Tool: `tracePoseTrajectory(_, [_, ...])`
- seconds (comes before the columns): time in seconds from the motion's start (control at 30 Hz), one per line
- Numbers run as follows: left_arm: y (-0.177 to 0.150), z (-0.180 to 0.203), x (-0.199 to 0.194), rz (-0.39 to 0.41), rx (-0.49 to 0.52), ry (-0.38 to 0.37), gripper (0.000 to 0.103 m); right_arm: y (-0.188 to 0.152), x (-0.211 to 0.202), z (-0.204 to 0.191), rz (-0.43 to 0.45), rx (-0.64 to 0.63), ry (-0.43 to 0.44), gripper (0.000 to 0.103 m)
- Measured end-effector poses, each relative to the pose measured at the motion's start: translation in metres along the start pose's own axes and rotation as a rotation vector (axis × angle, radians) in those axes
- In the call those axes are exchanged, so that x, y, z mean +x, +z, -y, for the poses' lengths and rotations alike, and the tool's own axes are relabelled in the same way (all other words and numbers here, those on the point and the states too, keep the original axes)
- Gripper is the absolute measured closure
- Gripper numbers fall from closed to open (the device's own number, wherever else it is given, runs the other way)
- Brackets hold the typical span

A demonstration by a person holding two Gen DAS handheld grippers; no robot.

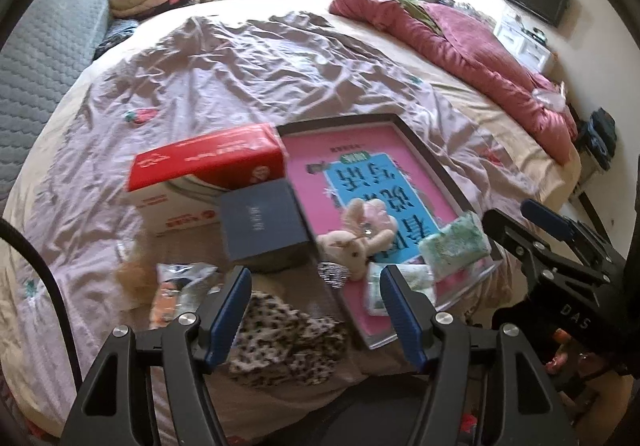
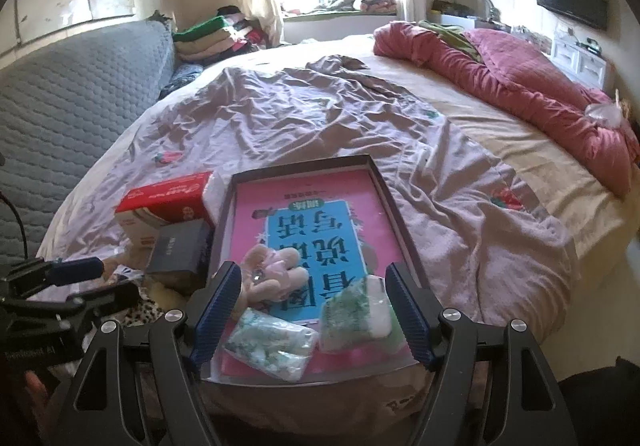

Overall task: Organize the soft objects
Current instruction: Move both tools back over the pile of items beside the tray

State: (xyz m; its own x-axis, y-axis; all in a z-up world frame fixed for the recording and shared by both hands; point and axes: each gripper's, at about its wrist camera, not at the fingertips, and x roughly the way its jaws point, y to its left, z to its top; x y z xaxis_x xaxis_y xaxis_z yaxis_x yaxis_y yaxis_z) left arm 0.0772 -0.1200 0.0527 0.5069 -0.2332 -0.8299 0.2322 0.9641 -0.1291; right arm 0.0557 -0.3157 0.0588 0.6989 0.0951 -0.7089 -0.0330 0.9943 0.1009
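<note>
We see the shallow tray [image 2: 384,182] on the bed [image 2: 460,166] holding a plush rabbit [image 2: 276,274] and two green-patterned packets [image 2: 272,342]. Both our left hand-held gripper [image 1: 316,310] and right hand-held gripper [image 2: 312,310] gape, gripping nothing.

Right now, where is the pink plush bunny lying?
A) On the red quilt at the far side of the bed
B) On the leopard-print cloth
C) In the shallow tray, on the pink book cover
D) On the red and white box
C: the plush bunny lies inside the tray on the pink book, next to two green-patterned soft packs, well clear of the leopard-print cloth.
</note>
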Motion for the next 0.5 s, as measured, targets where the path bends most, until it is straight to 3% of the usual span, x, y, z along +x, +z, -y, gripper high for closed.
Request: tracePoseTrajectory(0.5, [-0.012, -0.058, -0.03, 0.036, -0.089, 0.082, 0.035, -0.001, -0.009, -0.05, 0.007, -0.088, 0.082, 0.027])
